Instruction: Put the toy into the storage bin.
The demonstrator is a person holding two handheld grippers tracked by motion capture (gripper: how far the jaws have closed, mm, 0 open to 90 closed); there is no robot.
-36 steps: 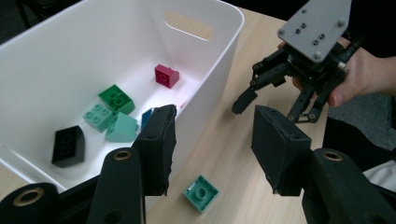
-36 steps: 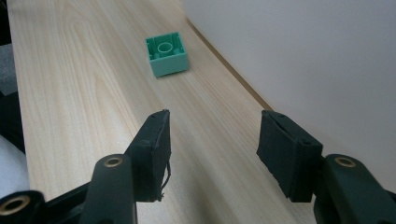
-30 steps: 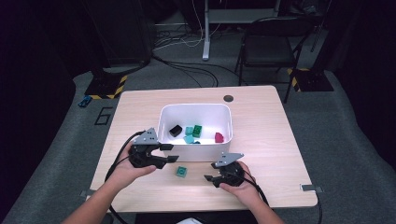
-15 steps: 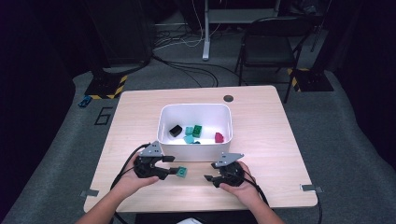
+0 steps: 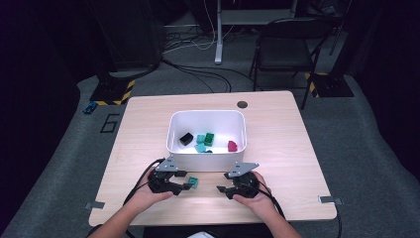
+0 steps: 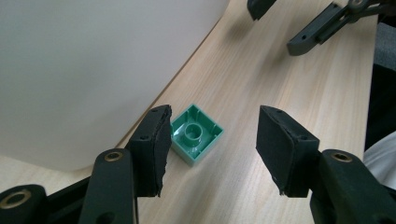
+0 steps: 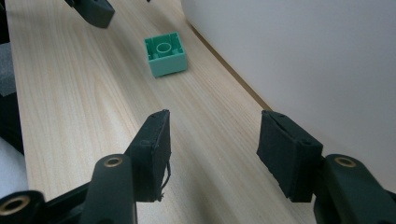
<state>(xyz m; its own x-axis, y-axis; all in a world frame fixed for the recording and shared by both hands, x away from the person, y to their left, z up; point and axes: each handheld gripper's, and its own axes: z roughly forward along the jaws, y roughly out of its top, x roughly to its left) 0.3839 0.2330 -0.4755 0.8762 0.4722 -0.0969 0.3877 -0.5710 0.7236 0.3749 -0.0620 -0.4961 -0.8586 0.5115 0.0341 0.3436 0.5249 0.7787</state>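
A small green brick [image 5: 192, 183] lies upside down on the wooden table [image 5: 277, 134], just in front of the white bin [image 5: 206, 156]. My left gripper [image 5: 185, 186] is open, and the green brick [image 6: 195, 134] rests between its jaws, close against the left jaw. My right gripper [image 5: 221, 189] is open and holds nothing; the green brick [image 7: 166, 53] lies ahead of it, apart. The left gripper [image 6: 212, 156] and the right gripper [image 7: 212, 156] point toward each other along the bin's front wall.
Inside the white bin lie a black block [image 5: 186, 138], several green and teal bricks [image 5: 204, 141] and a red piece [image 5: 232, 146]. A dark round grommet [image 5: 242, 104] sits near the table's far edge. A chair [image 5: 282, 54] and cables stand beyond the table.
My left gripper has come down and toward the near edge, and its jaws now flank the green brick. The right gripper has stayed put.
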